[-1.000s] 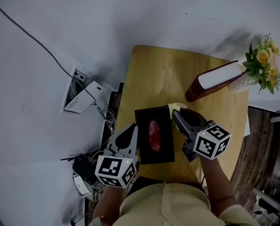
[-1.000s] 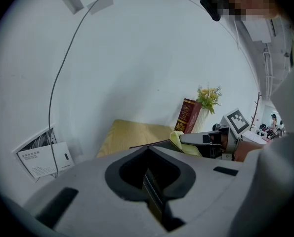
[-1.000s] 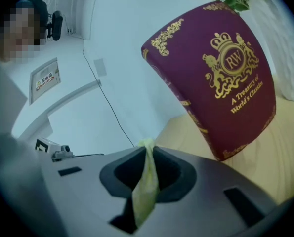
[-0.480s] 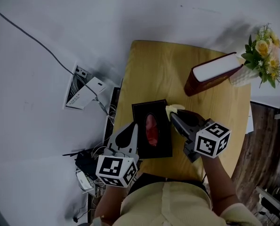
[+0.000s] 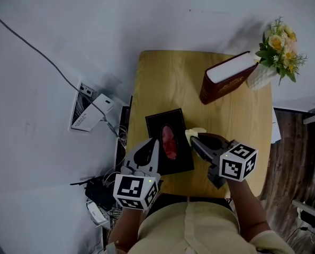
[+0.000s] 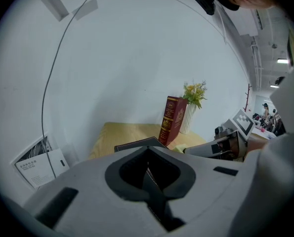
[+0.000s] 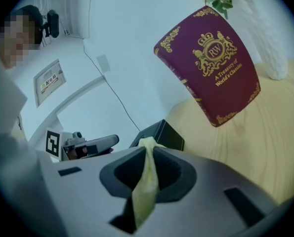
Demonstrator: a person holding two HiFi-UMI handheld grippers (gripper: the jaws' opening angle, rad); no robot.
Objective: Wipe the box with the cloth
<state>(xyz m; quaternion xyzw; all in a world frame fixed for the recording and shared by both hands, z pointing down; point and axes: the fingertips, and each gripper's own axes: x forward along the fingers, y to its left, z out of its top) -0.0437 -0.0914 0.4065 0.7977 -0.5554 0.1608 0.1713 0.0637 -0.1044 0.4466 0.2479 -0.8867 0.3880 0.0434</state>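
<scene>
A black box [image 5: 174,121] with a red oval opening lies at the near left of the wooden table [image 5: 168,78]. My left gripper [image 5: 156,141] sits at the box's left side. Its jaws are shut, and a thin dark edge of the box [image 6: 137,144] shows between them in the left gripper view [image 6: 147,168]. My right gripper [image 5: 194,138] is at the box's right side, shut on a pale yellow cloth [image 5: 194,132]. In the right gripper view the cloth [image 7: 147,181] hangs between the jaws, next to the box's corner [image 7: 159,135].
A dark red book [image 5: 228,74] leans against a white vase of flowers [image 5: 276,46] at the table's far right. On the floor to the left lie a stack of papers [image 5: 86,115] and a tangle of cables [image 5: 101,189]. A wall rises just behind the table.
My right gripper has drawn the cloth back toward me along the box's right side. The left gripper has stayed at the box's left edge. The head view has shifted.
</scene>
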